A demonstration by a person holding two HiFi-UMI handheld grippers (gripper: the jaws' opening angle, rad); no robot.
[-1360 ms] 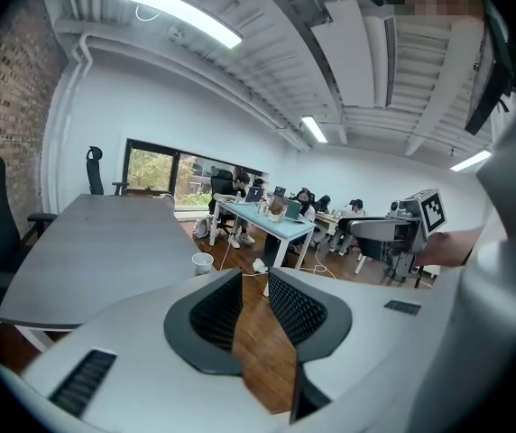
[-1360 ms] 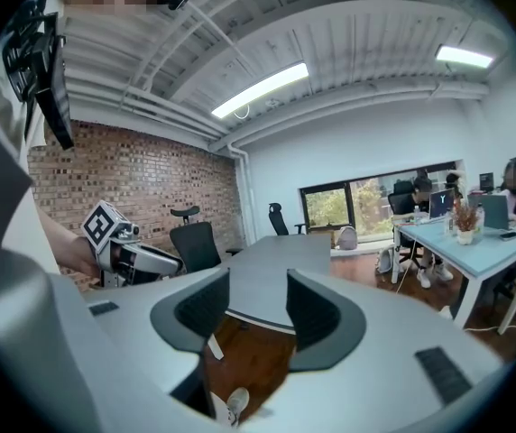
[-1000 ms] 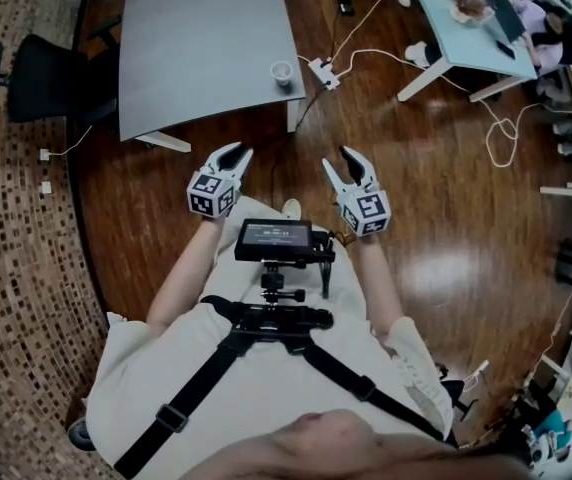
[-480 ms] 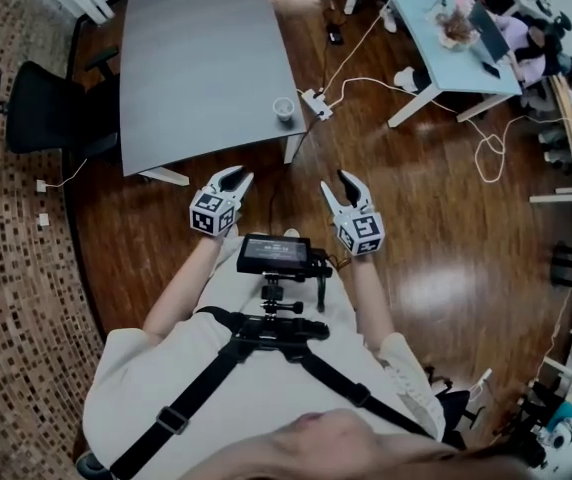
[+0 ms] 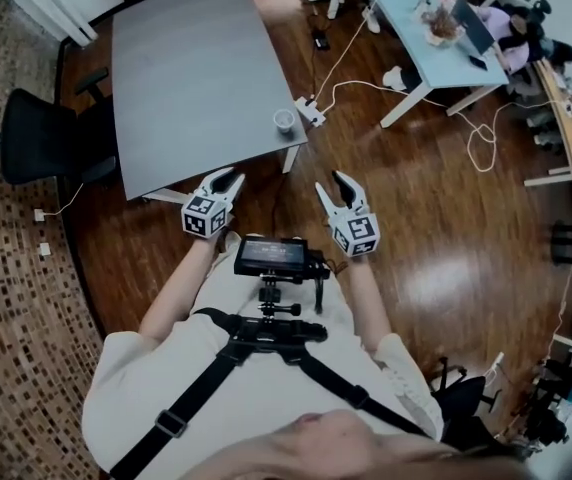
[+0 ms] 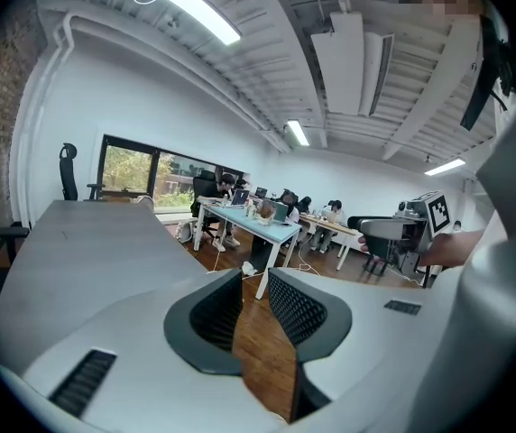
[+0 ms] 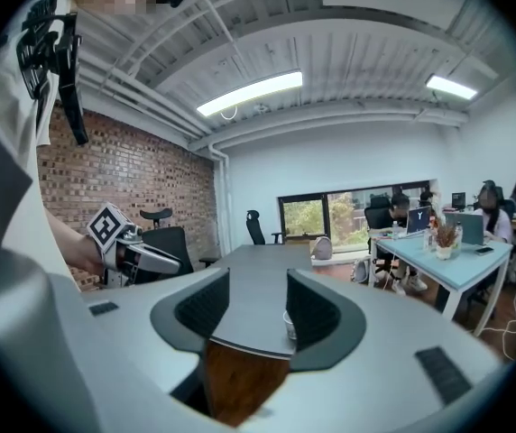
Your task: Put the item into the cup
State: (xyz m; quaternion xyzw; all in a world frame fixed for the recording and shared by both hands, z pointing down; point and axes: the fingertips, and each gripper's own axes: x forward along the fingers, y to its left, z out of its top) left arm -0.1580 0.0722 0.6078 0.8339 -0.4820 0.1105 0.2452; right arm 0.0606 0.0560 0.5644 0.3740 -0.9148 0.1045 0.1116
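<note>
White paper cup (image 5: 284,119) sits on the grey table (image 5: 186,78), ahead of the parted, empty jaws of your right gripper (image 5: 332,183); left gripper (image 5: 226,178) same. No item in sight, so reaching in risks tipping it.

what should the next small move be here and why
Probably step toward the grey table: the cup sits near its corner, well ahead of the left hand-held gripper and right hand-held gripper, both open and empty over the floor. No item shows yet.
</note>
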